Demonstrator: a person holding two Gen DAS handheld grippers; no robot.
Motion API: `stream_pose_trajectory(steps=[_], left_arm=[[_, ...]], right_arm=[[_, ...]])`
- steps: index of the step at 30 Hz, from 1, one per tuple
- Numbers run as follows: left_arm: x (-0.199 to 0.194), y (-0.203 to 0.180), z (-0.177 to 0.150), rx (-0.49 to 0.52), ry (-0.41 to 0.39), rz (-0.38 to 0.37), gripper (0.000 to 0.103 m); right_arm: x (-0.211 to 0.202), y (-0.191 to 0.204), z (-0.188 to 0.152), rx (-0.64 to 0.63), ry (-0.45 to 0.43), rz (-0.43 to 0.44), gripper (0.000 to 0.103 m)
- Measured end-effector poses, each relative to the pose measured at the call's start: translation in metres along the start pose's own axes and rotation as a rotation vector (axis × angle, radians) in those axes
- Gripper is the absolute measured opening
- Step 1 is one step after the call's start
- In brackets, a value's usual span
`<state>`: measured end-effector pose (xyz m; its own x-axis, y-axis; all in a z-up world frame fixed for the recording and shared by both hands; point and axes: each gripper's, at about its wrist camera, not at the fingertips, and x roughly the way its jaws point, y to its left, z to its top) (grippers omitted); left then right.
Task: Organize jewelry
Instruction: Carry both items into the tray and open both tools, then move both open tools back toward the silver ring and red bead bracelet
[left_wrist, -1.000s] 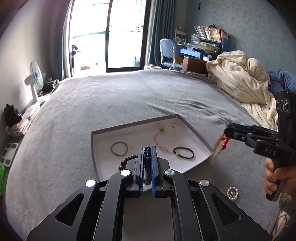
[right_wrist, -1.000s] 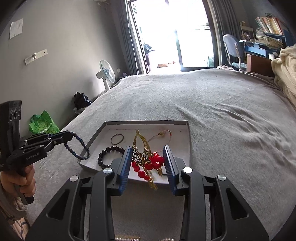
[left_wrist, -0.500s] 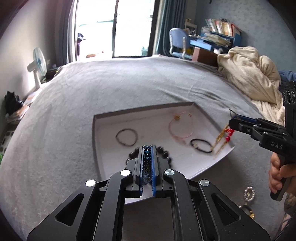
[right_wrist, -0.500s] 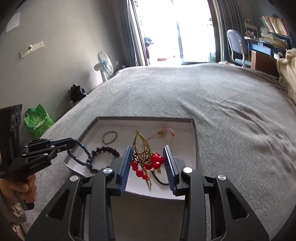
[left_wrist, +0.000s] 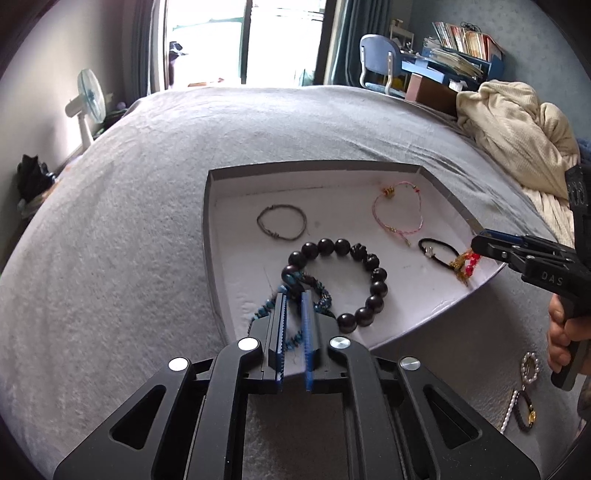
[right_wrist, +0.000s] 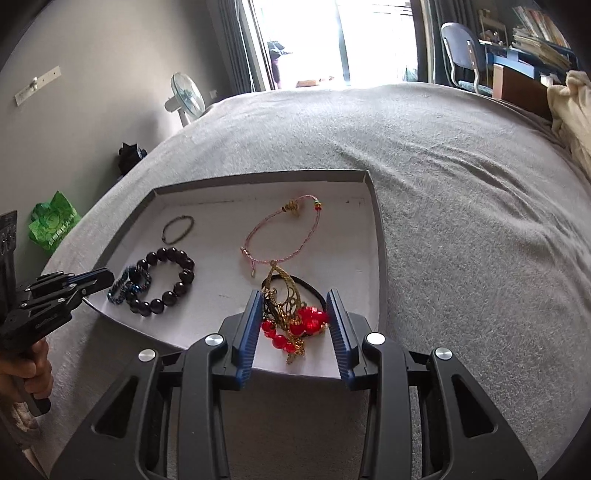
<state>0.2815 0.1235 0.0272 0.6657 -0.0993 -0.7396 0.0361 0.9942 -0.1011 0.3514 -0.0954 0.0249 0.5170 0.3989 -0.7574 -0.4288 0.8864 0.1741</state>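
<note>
A white tray (left_wrist: 229, 229) with a grey rim lies on the grey bed; it also shows in the right wrist view (right_wrist: 369, 236). My left gripper (left_wrist: 293, 295) has its jaws slightly apart over the tray's near left corner; a blue beaded bracelet (left_wrist: 317, 291) lies crumpled on the tray floor at its tips. My right gripper (right_wrist: 293, 295) is open, and a gold earring with red beads (right_wrist: 291, 317) rests on the tray between its fingers. A dark round-bead bracelet (left_wrist: 347, 280), a thin brown cord bracelet (left_wrist: 282, 223), a pink cord bracelet (left_wrist: 399, 212) and a black hair tie (left_wrist: 437, 251) lie in the tray.
Pearl and dark bead pieces (left_wrist: 524, 391) lie on the bed at the right of the tray. A cream blanket (left_wrist: 517, 125) is heaped at the far right. A fan (left_wrist: 86, 103) and a green bag (right_wrist: 53, 221) stand beside the bed.
Both grippers came down over the tray. The left jaws parted and the blue bracelet now lies on the tray. The right jaws widened and the earring dropped onto the tray.
</note>
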Motion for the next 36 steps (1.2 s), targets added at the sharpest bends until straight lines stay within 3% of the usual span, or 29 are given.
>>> stream_pose_trajectory(steps=[7,8,11,14,27,36], left_arm=[[-0.011,-0.006,-0.007,0.013,-0.03,0.005,0.029],[-0.014,-0.007,-0.009,0.015,-0.036,0.0,0.034],[-0.02,-0.012,-0.013,0.024,-0.057,-0.008,0.047],[-0.027,-0.018,-0.018,0.033,-0.074,-0.011,0.06],[-0.052,-0.031,-0.042,0.02,-0.098,-0.02,0.072],[-0.066,-0.048,-0.073,-0.001,-0.07,-0.062,0.073]], right_arm=[[0.007,0.002,-0.002,-0.015,0.029,-0.017,0.037],[0.007,0.002,-0.002,-0.016,0.028,-0.016,0.037],[0.002,0.001,-0.006,-0.014,0.019,-0.009,0.052],[-0.006,0.001,-0.011,-0.016,0.008,-0.009,0.053],[-0.056,-0.005,-0.059,0.017,-0.049,0.003,0.06],[-0.081,-0.012,-0.098,0.04,-0.047,-0.023,0.061]])
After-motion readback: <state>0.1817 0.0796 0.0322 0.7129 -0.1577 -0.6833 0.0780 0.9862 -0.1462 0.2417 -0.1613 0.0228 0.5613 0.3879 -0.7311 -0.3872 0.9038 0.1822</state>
